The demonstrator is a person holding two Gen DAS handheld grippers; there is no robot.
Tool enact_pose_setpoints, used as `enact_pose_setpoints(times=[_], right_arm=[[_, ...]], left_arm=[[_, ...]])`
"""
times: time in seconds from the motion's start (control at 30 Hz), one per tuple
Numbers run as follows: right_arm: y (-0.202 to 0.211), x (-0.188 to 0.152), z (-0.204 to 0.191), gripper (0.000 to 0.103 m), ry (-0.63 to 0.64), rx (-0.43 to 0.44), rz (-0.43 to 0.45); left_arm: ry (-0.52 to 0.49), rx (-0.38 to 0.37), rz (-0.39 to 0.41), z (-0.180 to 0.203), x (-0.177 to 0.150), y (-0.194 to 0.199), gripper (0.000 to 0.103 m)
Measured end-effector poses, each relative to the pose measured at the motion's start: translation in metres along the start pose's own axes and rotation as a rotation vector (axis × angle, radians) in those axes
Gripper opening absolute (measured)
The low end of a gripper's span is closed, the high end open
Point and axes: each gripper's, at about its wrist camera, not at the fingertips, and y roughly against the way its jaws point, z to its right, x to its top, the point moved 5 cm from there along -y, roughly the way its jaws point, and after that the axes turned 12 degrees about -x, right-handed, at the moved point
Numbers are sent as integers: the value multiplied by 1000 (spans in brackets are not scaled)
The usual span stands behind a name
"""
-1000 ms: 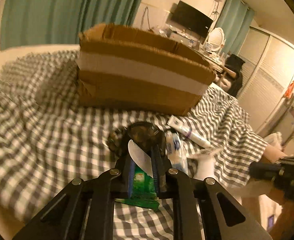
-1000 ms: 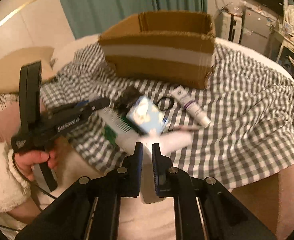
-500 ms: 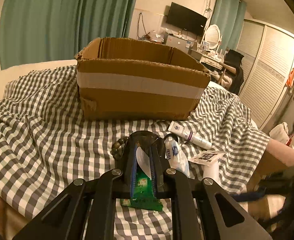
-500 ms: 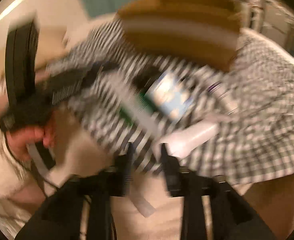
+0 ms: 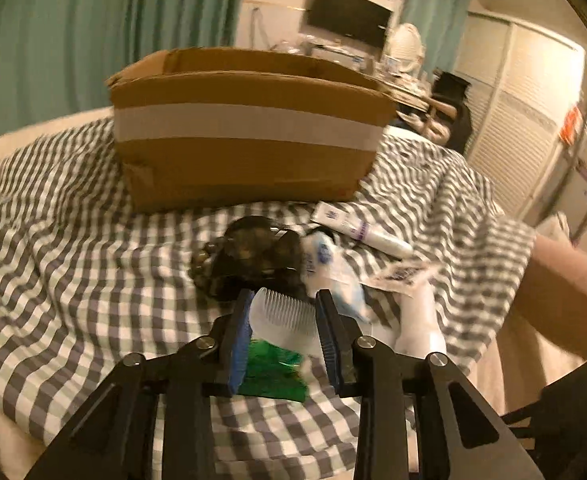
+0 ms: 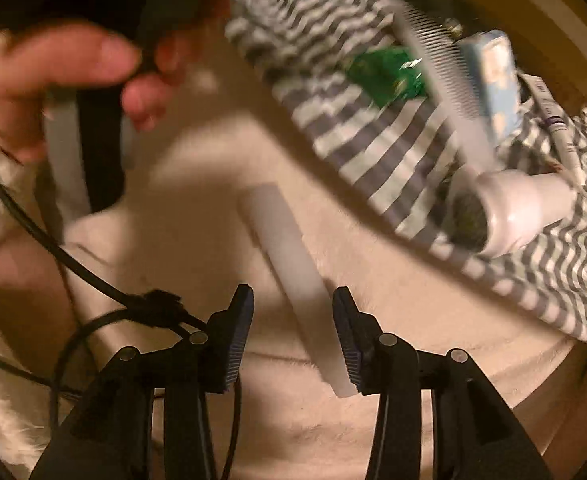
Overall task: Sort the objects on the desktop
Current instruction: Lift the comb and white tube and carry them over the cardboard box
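The left gripper point(image 5: 283, 316) has just let its jaws widen, and they are opening now: a second ago they pinched the white comb point(image 5: 283, 318) on edge, and the comb now lies flat and broad between the blue pads, with no clear press on it. It rests over a green packet point(image 5: 273, 368) on the checked cloth point(image 5: 73, 280), just in front of a dark bead pile point(image 5: 253, 256) and well short of the cardboard box point(image 5: 245, 136), so the comb appears to be let go rather than boxed; that is a judgement, and motion blur makes the contact hard to read. The right gripper point(image 6: 293, 340) has swung from facing the box to pointing almost straight down, its jaws spread where they were pressed together a second ago. Between them lies a pale flat stick point(image 6: 289, 264) on the cream surface point(image 6: 213, 208) below the cloth's edge, apparently off the table; the pads do not touch it yet. A white bottle point(image 6: 525, 208) hangs at the cloth's edge nearby. The person's left hand point(image 6: 53, 76) shows at the top left. Retrieving the stick looks like the next pick.
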Motion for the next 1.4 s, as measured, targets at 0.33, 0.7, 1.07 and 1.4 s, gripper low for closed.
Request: enact_pose_setpoints(times=[0.33,0.7,1.07,1.4], right_arm=[[51,-12,37,9,-187,-67,171],[107,-19,101,9,-462,-78,333],[140,-13,120,9,-500,-100,414],[191,47,149,9,-449,-125,549]], left_arm=[[-4,-69,55,13,12,17,16],[-4,-101,139,26,30,45,6],[-3,-106,166,38,50,72,3],[-6,-99,221,30,101,95,3]])
